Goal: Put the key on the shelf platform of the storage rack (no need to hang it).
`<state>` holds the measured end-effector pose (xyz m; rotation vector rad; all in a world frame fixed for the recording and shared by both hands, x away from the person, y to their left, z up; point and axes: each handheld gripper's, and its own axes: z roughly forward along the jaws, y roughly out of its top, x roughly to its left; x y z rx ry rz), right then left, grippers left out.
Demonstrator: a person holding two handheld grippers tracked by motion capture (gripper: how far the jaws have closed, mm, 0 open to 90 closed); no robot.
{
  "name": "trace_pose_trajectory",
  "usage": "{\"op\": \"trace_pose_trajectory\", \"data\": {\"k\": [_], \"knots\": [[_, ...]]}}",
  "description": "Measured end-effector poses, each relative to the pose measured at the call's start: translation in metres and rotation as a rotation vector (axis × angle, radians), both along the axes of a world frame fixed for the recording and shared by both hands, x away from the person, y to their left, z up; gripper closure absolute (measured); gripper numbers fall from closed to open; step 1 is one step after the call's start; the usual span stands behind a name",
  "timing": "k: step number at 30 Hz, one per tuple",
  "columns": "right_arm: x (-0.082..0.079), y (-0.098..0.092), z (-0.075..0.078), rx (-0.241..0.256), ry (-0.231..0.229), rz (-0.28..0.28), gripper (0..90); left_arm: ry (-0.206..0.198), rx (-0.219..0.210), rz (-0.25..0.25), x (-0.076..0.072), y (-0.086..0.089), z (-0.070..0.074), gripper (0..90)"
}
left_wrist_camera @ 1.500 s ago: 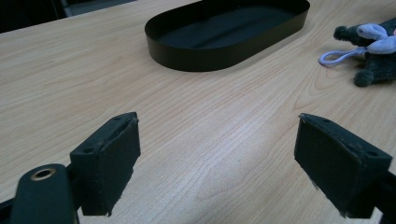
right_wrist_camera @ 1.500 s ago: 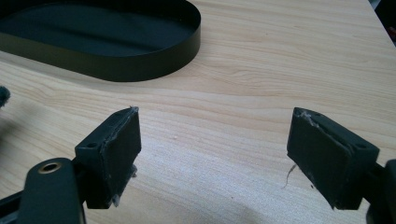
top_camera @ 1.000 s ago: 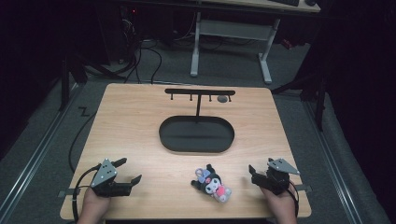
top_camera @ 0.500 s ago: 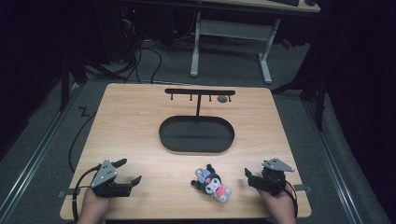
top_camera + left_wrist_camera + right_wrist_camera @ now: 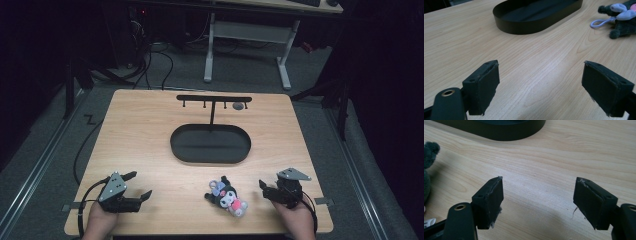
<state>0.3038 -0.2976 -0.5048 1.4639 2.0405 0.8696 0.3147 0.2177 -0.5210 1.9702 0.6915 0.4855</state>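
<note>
Plush toy (image 5: 228, 197) lies on its side near the front edge of the desk (image 5: 140, 130), just short of the black oval tray (image 5: 210, 144) and between the two hands. Right gripper (image 5: 267, 190) sits just beside it, jaws wide apart with nothing between them, and in the right gripper view only a dark furry edge of the toy (image 5: 429, 165) peeks in at the left, so the jaws are aimed past it at bare wood. That is the first risk: close from this heading and the pads pinch air or nip a stray ear, and the soft body flops free on the lift. Left gripper (image 5: 137, 186) rests well apart from the toy on the other side, jaws spread too; its own view catches the toy (image 5: 621, 20) with its pale loop (image 5: 600, 23) up at the far right. Second risk, as I judge it: a sideways nudge from the right hand shoves the light toy along the smooth wood, perhaps toward the front edge. The hanger rack (image 5: 214, 100) behind the tray carries small pegs, and that loop looks thin and easy to miss.
</note>
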Motion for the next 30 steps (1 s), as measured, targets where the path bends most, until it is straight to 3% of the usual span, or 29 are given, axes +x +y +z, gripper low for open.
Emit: {"op": "trace_pose_trajectory", "data": {"k": [8, 17, 30], "knots": [[0.008, -0.013, 0.001, 0.043, 0.092, -0.011, 24.5, 0.000, -0.015, -0.002, 0.001, 0.002, 0.001, 15.3], [0.007, -0.010, 0.002, -0.025, 0.214, -0.004, 23.8, -0.006, -0.021, -0.003, 0.001, 0.002, 0.002, 15.4], [0.021, 0.001, 0.021, -0.104, 0.308, 0.080, 24.7, -0.006, -0.018, -0.015, -0.001, 0.000, 0.002, 15.4]]}}
